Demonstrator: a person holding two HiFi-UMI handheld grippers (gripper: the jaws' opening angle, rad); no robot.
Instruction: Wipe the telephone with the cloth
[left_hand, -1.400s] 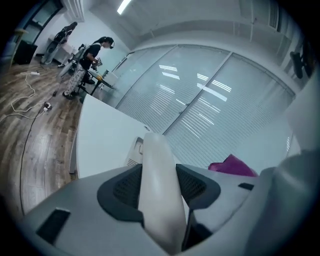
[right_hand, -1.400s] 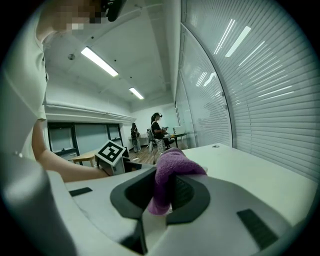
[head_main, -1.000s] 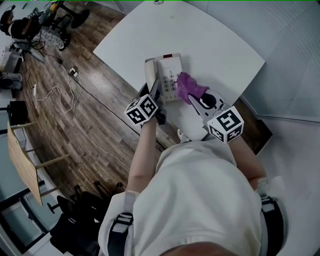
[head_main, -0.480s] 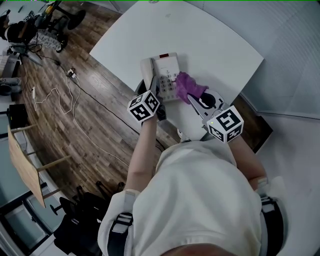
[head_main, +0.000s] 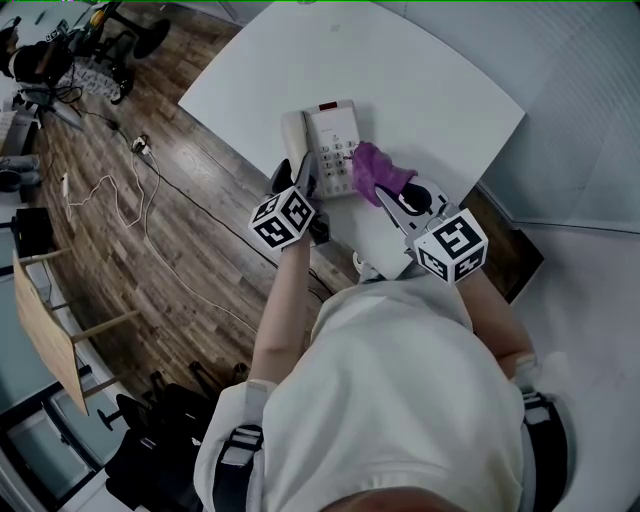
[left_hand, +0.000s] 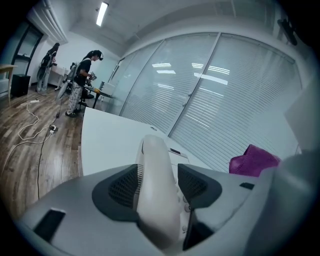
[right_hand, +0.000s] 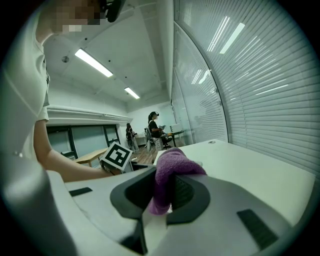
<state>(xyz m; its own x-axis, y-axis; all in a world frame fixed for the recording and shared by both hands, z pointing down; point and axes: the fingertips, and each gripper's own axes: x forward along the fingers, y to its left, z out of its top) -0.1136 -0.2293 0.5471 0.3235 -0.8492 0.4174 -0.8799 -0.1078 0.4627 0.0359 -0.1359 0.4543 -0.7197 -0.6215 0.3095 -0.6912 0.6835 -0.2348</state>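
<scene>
A white desk telephone (head_main: 335, 135) stands on the white table (head_main: 430, 80), its handset (head_main: 295, 140) lying along its left side. My left gripper (head_main: 303, 183) straddles the near end of the handset (left_hand: 152, 155). Its jaws are opening, with the handset between the pads and a thin gap at the right pad. My right gripper (head_main: 388, 197) is shut on a purple cloth (head_main: 375, 172), which rests against the keypad's right edge. In the right gripper view the cloth (right_hand: 170, 170) bunches up between the dark pads.
The phone sits near the table's front edge, close to my body. A wooden floor with loose cables (head_main: 120, 200) lies to the left. People stand at a far desk (left_hand: 82, 82). Blinds cover the glass wall (left_hand: 225, 100) behind the table.
My left gripper has slid slightly back toward me along the handset. The right gripper and the cloth stay at the keypad's right edge.
</scene>
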